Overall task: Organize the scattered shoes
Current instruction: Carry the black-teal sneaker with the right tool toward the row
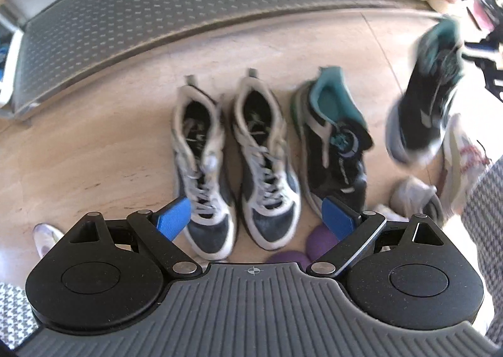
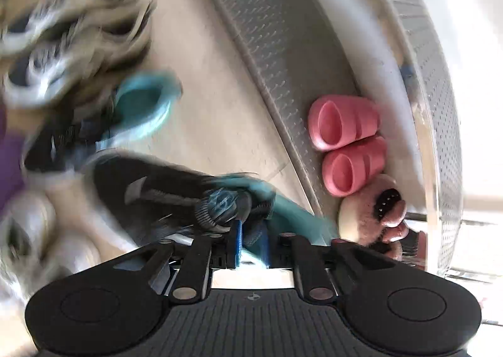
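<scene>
My left gripper [image 1: 256, 218] hangs open, pointing down over a pair of grey-and-white sneakers [image 1: 235, 162] that stand side by side on the floor. Right of the pair lies a black-and-teal sneaker [image 1: 333, 143]. Its mate [image 1: 424, 96] is blurred and off the floor further right. In the right wrist view my right gripper [image 2: 251, 244] is shut on the teal collar of that raised black-and-teal sneaker [image 2: 157, 190]. The other teal sneaker [image 2: 141, 112] and the grey pair [image 2: 72, 42] show blurred beyond it.
A perforated metal rack shelf [image 1: 125, 27] runs along the far side, with pink slippers [image 2: 345, 137] and fluffy pink slippers [image 2: 374, 206] on it. White sneakers [image 1: 462, 156] lie at the right, purple objects [image 1: 317, 240] below the gripper. A patterned sleeve [image 1: 490, 231] is at the right edge.
</scene>
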Available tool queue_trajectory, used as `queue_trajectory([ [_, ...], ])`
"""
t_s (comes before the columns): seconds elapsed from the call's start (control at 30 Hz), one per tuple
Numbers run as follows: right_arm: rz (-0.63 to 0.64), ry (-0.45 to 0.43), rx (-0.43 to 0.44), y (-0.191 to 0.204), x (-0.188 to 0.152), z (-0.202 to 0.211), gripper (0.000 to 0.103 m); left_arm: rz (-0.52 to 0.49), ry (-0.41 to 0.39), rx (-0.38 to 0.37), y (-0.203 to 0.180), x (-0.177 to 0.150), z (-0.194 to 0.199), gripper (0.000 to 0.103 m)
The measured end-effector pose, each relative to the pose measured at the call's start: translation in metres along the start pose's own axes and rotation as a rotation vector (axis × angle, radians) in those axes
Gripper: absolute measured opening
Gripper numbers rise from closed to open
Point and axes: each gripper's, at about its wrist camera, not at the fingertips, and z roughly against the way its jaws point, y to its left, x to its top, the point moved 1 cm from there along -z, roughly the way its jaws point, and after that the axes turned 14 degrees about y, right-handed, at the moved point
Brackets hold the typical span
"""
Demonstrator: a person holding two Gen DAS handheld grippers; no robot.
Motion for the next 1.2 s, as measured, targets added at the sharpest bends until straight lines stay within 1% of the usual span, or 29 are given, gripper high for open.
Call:
queue_trajectory([
  [0.03, -0.095, -0.005, -0.002, -0.009, 0.001, 0.005, 0.041, -0.005, 0.006, -0.007, -0.003, 0.001, -0.001, 0.094],
  [0.07, -0.253, -0.008, 0.008, -0.023, 0.0, 0.011, 0.052, -0.009, 0.008, -0.01, -0.006, 0.002, -0.001, 0.094],
  [0.1, -0.391, -0.005, 0.026, -0.033, -0.003, 0.017, 0.071, -0.011, 0.008, -0.01, -0.007, 0.001, -0.001, 0.094],
  [0.13, -0.511, -0.001, 0.047, -0.041, -0.007, 0.021, 0.085, -0.02, 0.01, -0.008, -0.01, 0.001, -0.002, 0.094],
  [0.17, -0.644, -0.006, 0.112, -0.047, -0.015, 0.021, 0.089, -0.036, 0.014, -0.008, -0.014, 0.0, -0.003, 0.094],
  [0.2, -0.782, -0.016, 0.201, -0.051, -0.025, 0.02, 0.096, -0.043, 0.017, -0.008, -0.015, 0.0, -0.004, 0.094],
  [0.23, -0.864, -0.02, 0.267, -0.052, -0.033, 0.016, 0.099, -0.057, 0.026, -0.009, -0.018, -0.002, -0.006, 0.094],
  [0.27, -0.95, -0.014, 0.369, -0.048, -0.042, 0.003, 0.099, -0.072, 0.035, -0.012, -0.021, -0.003, -0.009, 0.094],
  [0.3, -1.037, 0.022, 0.494, -0.041, -0.053, -0.017, 0.099, -0.085, 0.042, -0.016, -0.023, -0.004, -0.012, 0.094],
  [0.37, -1.161, 0.199, 0.72, -0.032, -0.062, -0.064, 0.096, -0.095, 0.046, -0.013, -0.025, -0.005, -0.014, 0.094],
  [0.4, -1.202, 0.241, 0.784, -0.031, -0.064, -0.079, 0.095, -0.104, 0.05, -0.006, -0.028, -0.005, -0.017, 0.094],
  [0.47, -1.258, 0.251, 0.852, -0.034, -0.063, -0.1, 0.096, -0.112, 0.058, 0.002, -0.03, -0.004, -0.02, 0.094],
  [0.53, -1.249, 0.256, 0.854, -0.035, -0.056, -0.113, 0.099, -0.107, 0.066, 0.008, -0.029, -0.003, -0.024, 0.094],
  [0.7, -1.158, 0.318, 0.801, -0.025, -0.028, -0.138, 0.1, -0.094, 0.069, 0.019, -0.024, 0.0, -0.026, 0.094],
  [0.77, -1.158, 0.344, 0.776, -0.017, -0.025, -0.147, 0.1, -0.088, 0.068, 0.028, -0.022, 0.002, -0.026, 0.094],
  [0.9, -1.14, 0.432, 0.747, 0.002, -0.013, -0.175, 0.1, -0.081, 0.076, 0.033, -0.017, 0.003, -0.027, 0.094],
  [0.93, -1.134, 0.442, 0.734, 0.006, -0.01, -0.18, 0.103, -0.08, 0.078, 0.034, -0.015, 0.004, -0.027, 0.094],
  [0.97, -1.128, 0.451, 0.72, 0.01, -0.007, -0.184, 0.103, -0.078, 0.08, 0.036, -0.013, 0.005, -0.027, 0.094],
  [1.07, -1.056, 0.494, 0.688, 0.026, 0.003, -0.198, 0.102, -0.067, 0.08, 0.047, -0.006, 0.007, -0.026, 0.094],
  [1.1, -1.033, 0.521, 0.676, 0.033, 0.005, -0.203, 0.101, -0.062, 0.081, 0.049, -0.004, 0.007, -0.025, 0.094],
  [1.13, -1.022, 0.542, 0.673, 0.037, 0.006, -0.206, 0.091, -0.057, 0.082, 0.051, -0.001, 0.008, -0.025, 0.094],
  [1.17, -1.027, 0.556, 0.671, 0.041, 0.006, -0.208, 0.088, -0.053, 0.083, 0.053, 0.001, 0.008, -0.024, 0.094],
  [1.2, -1.052, 0.553, 0.649, 0.041, 0.006, -0.206, 0.078, -0.051, 0.082, 0.053, 0.002, 0.008, -0.024, 0.094],
])
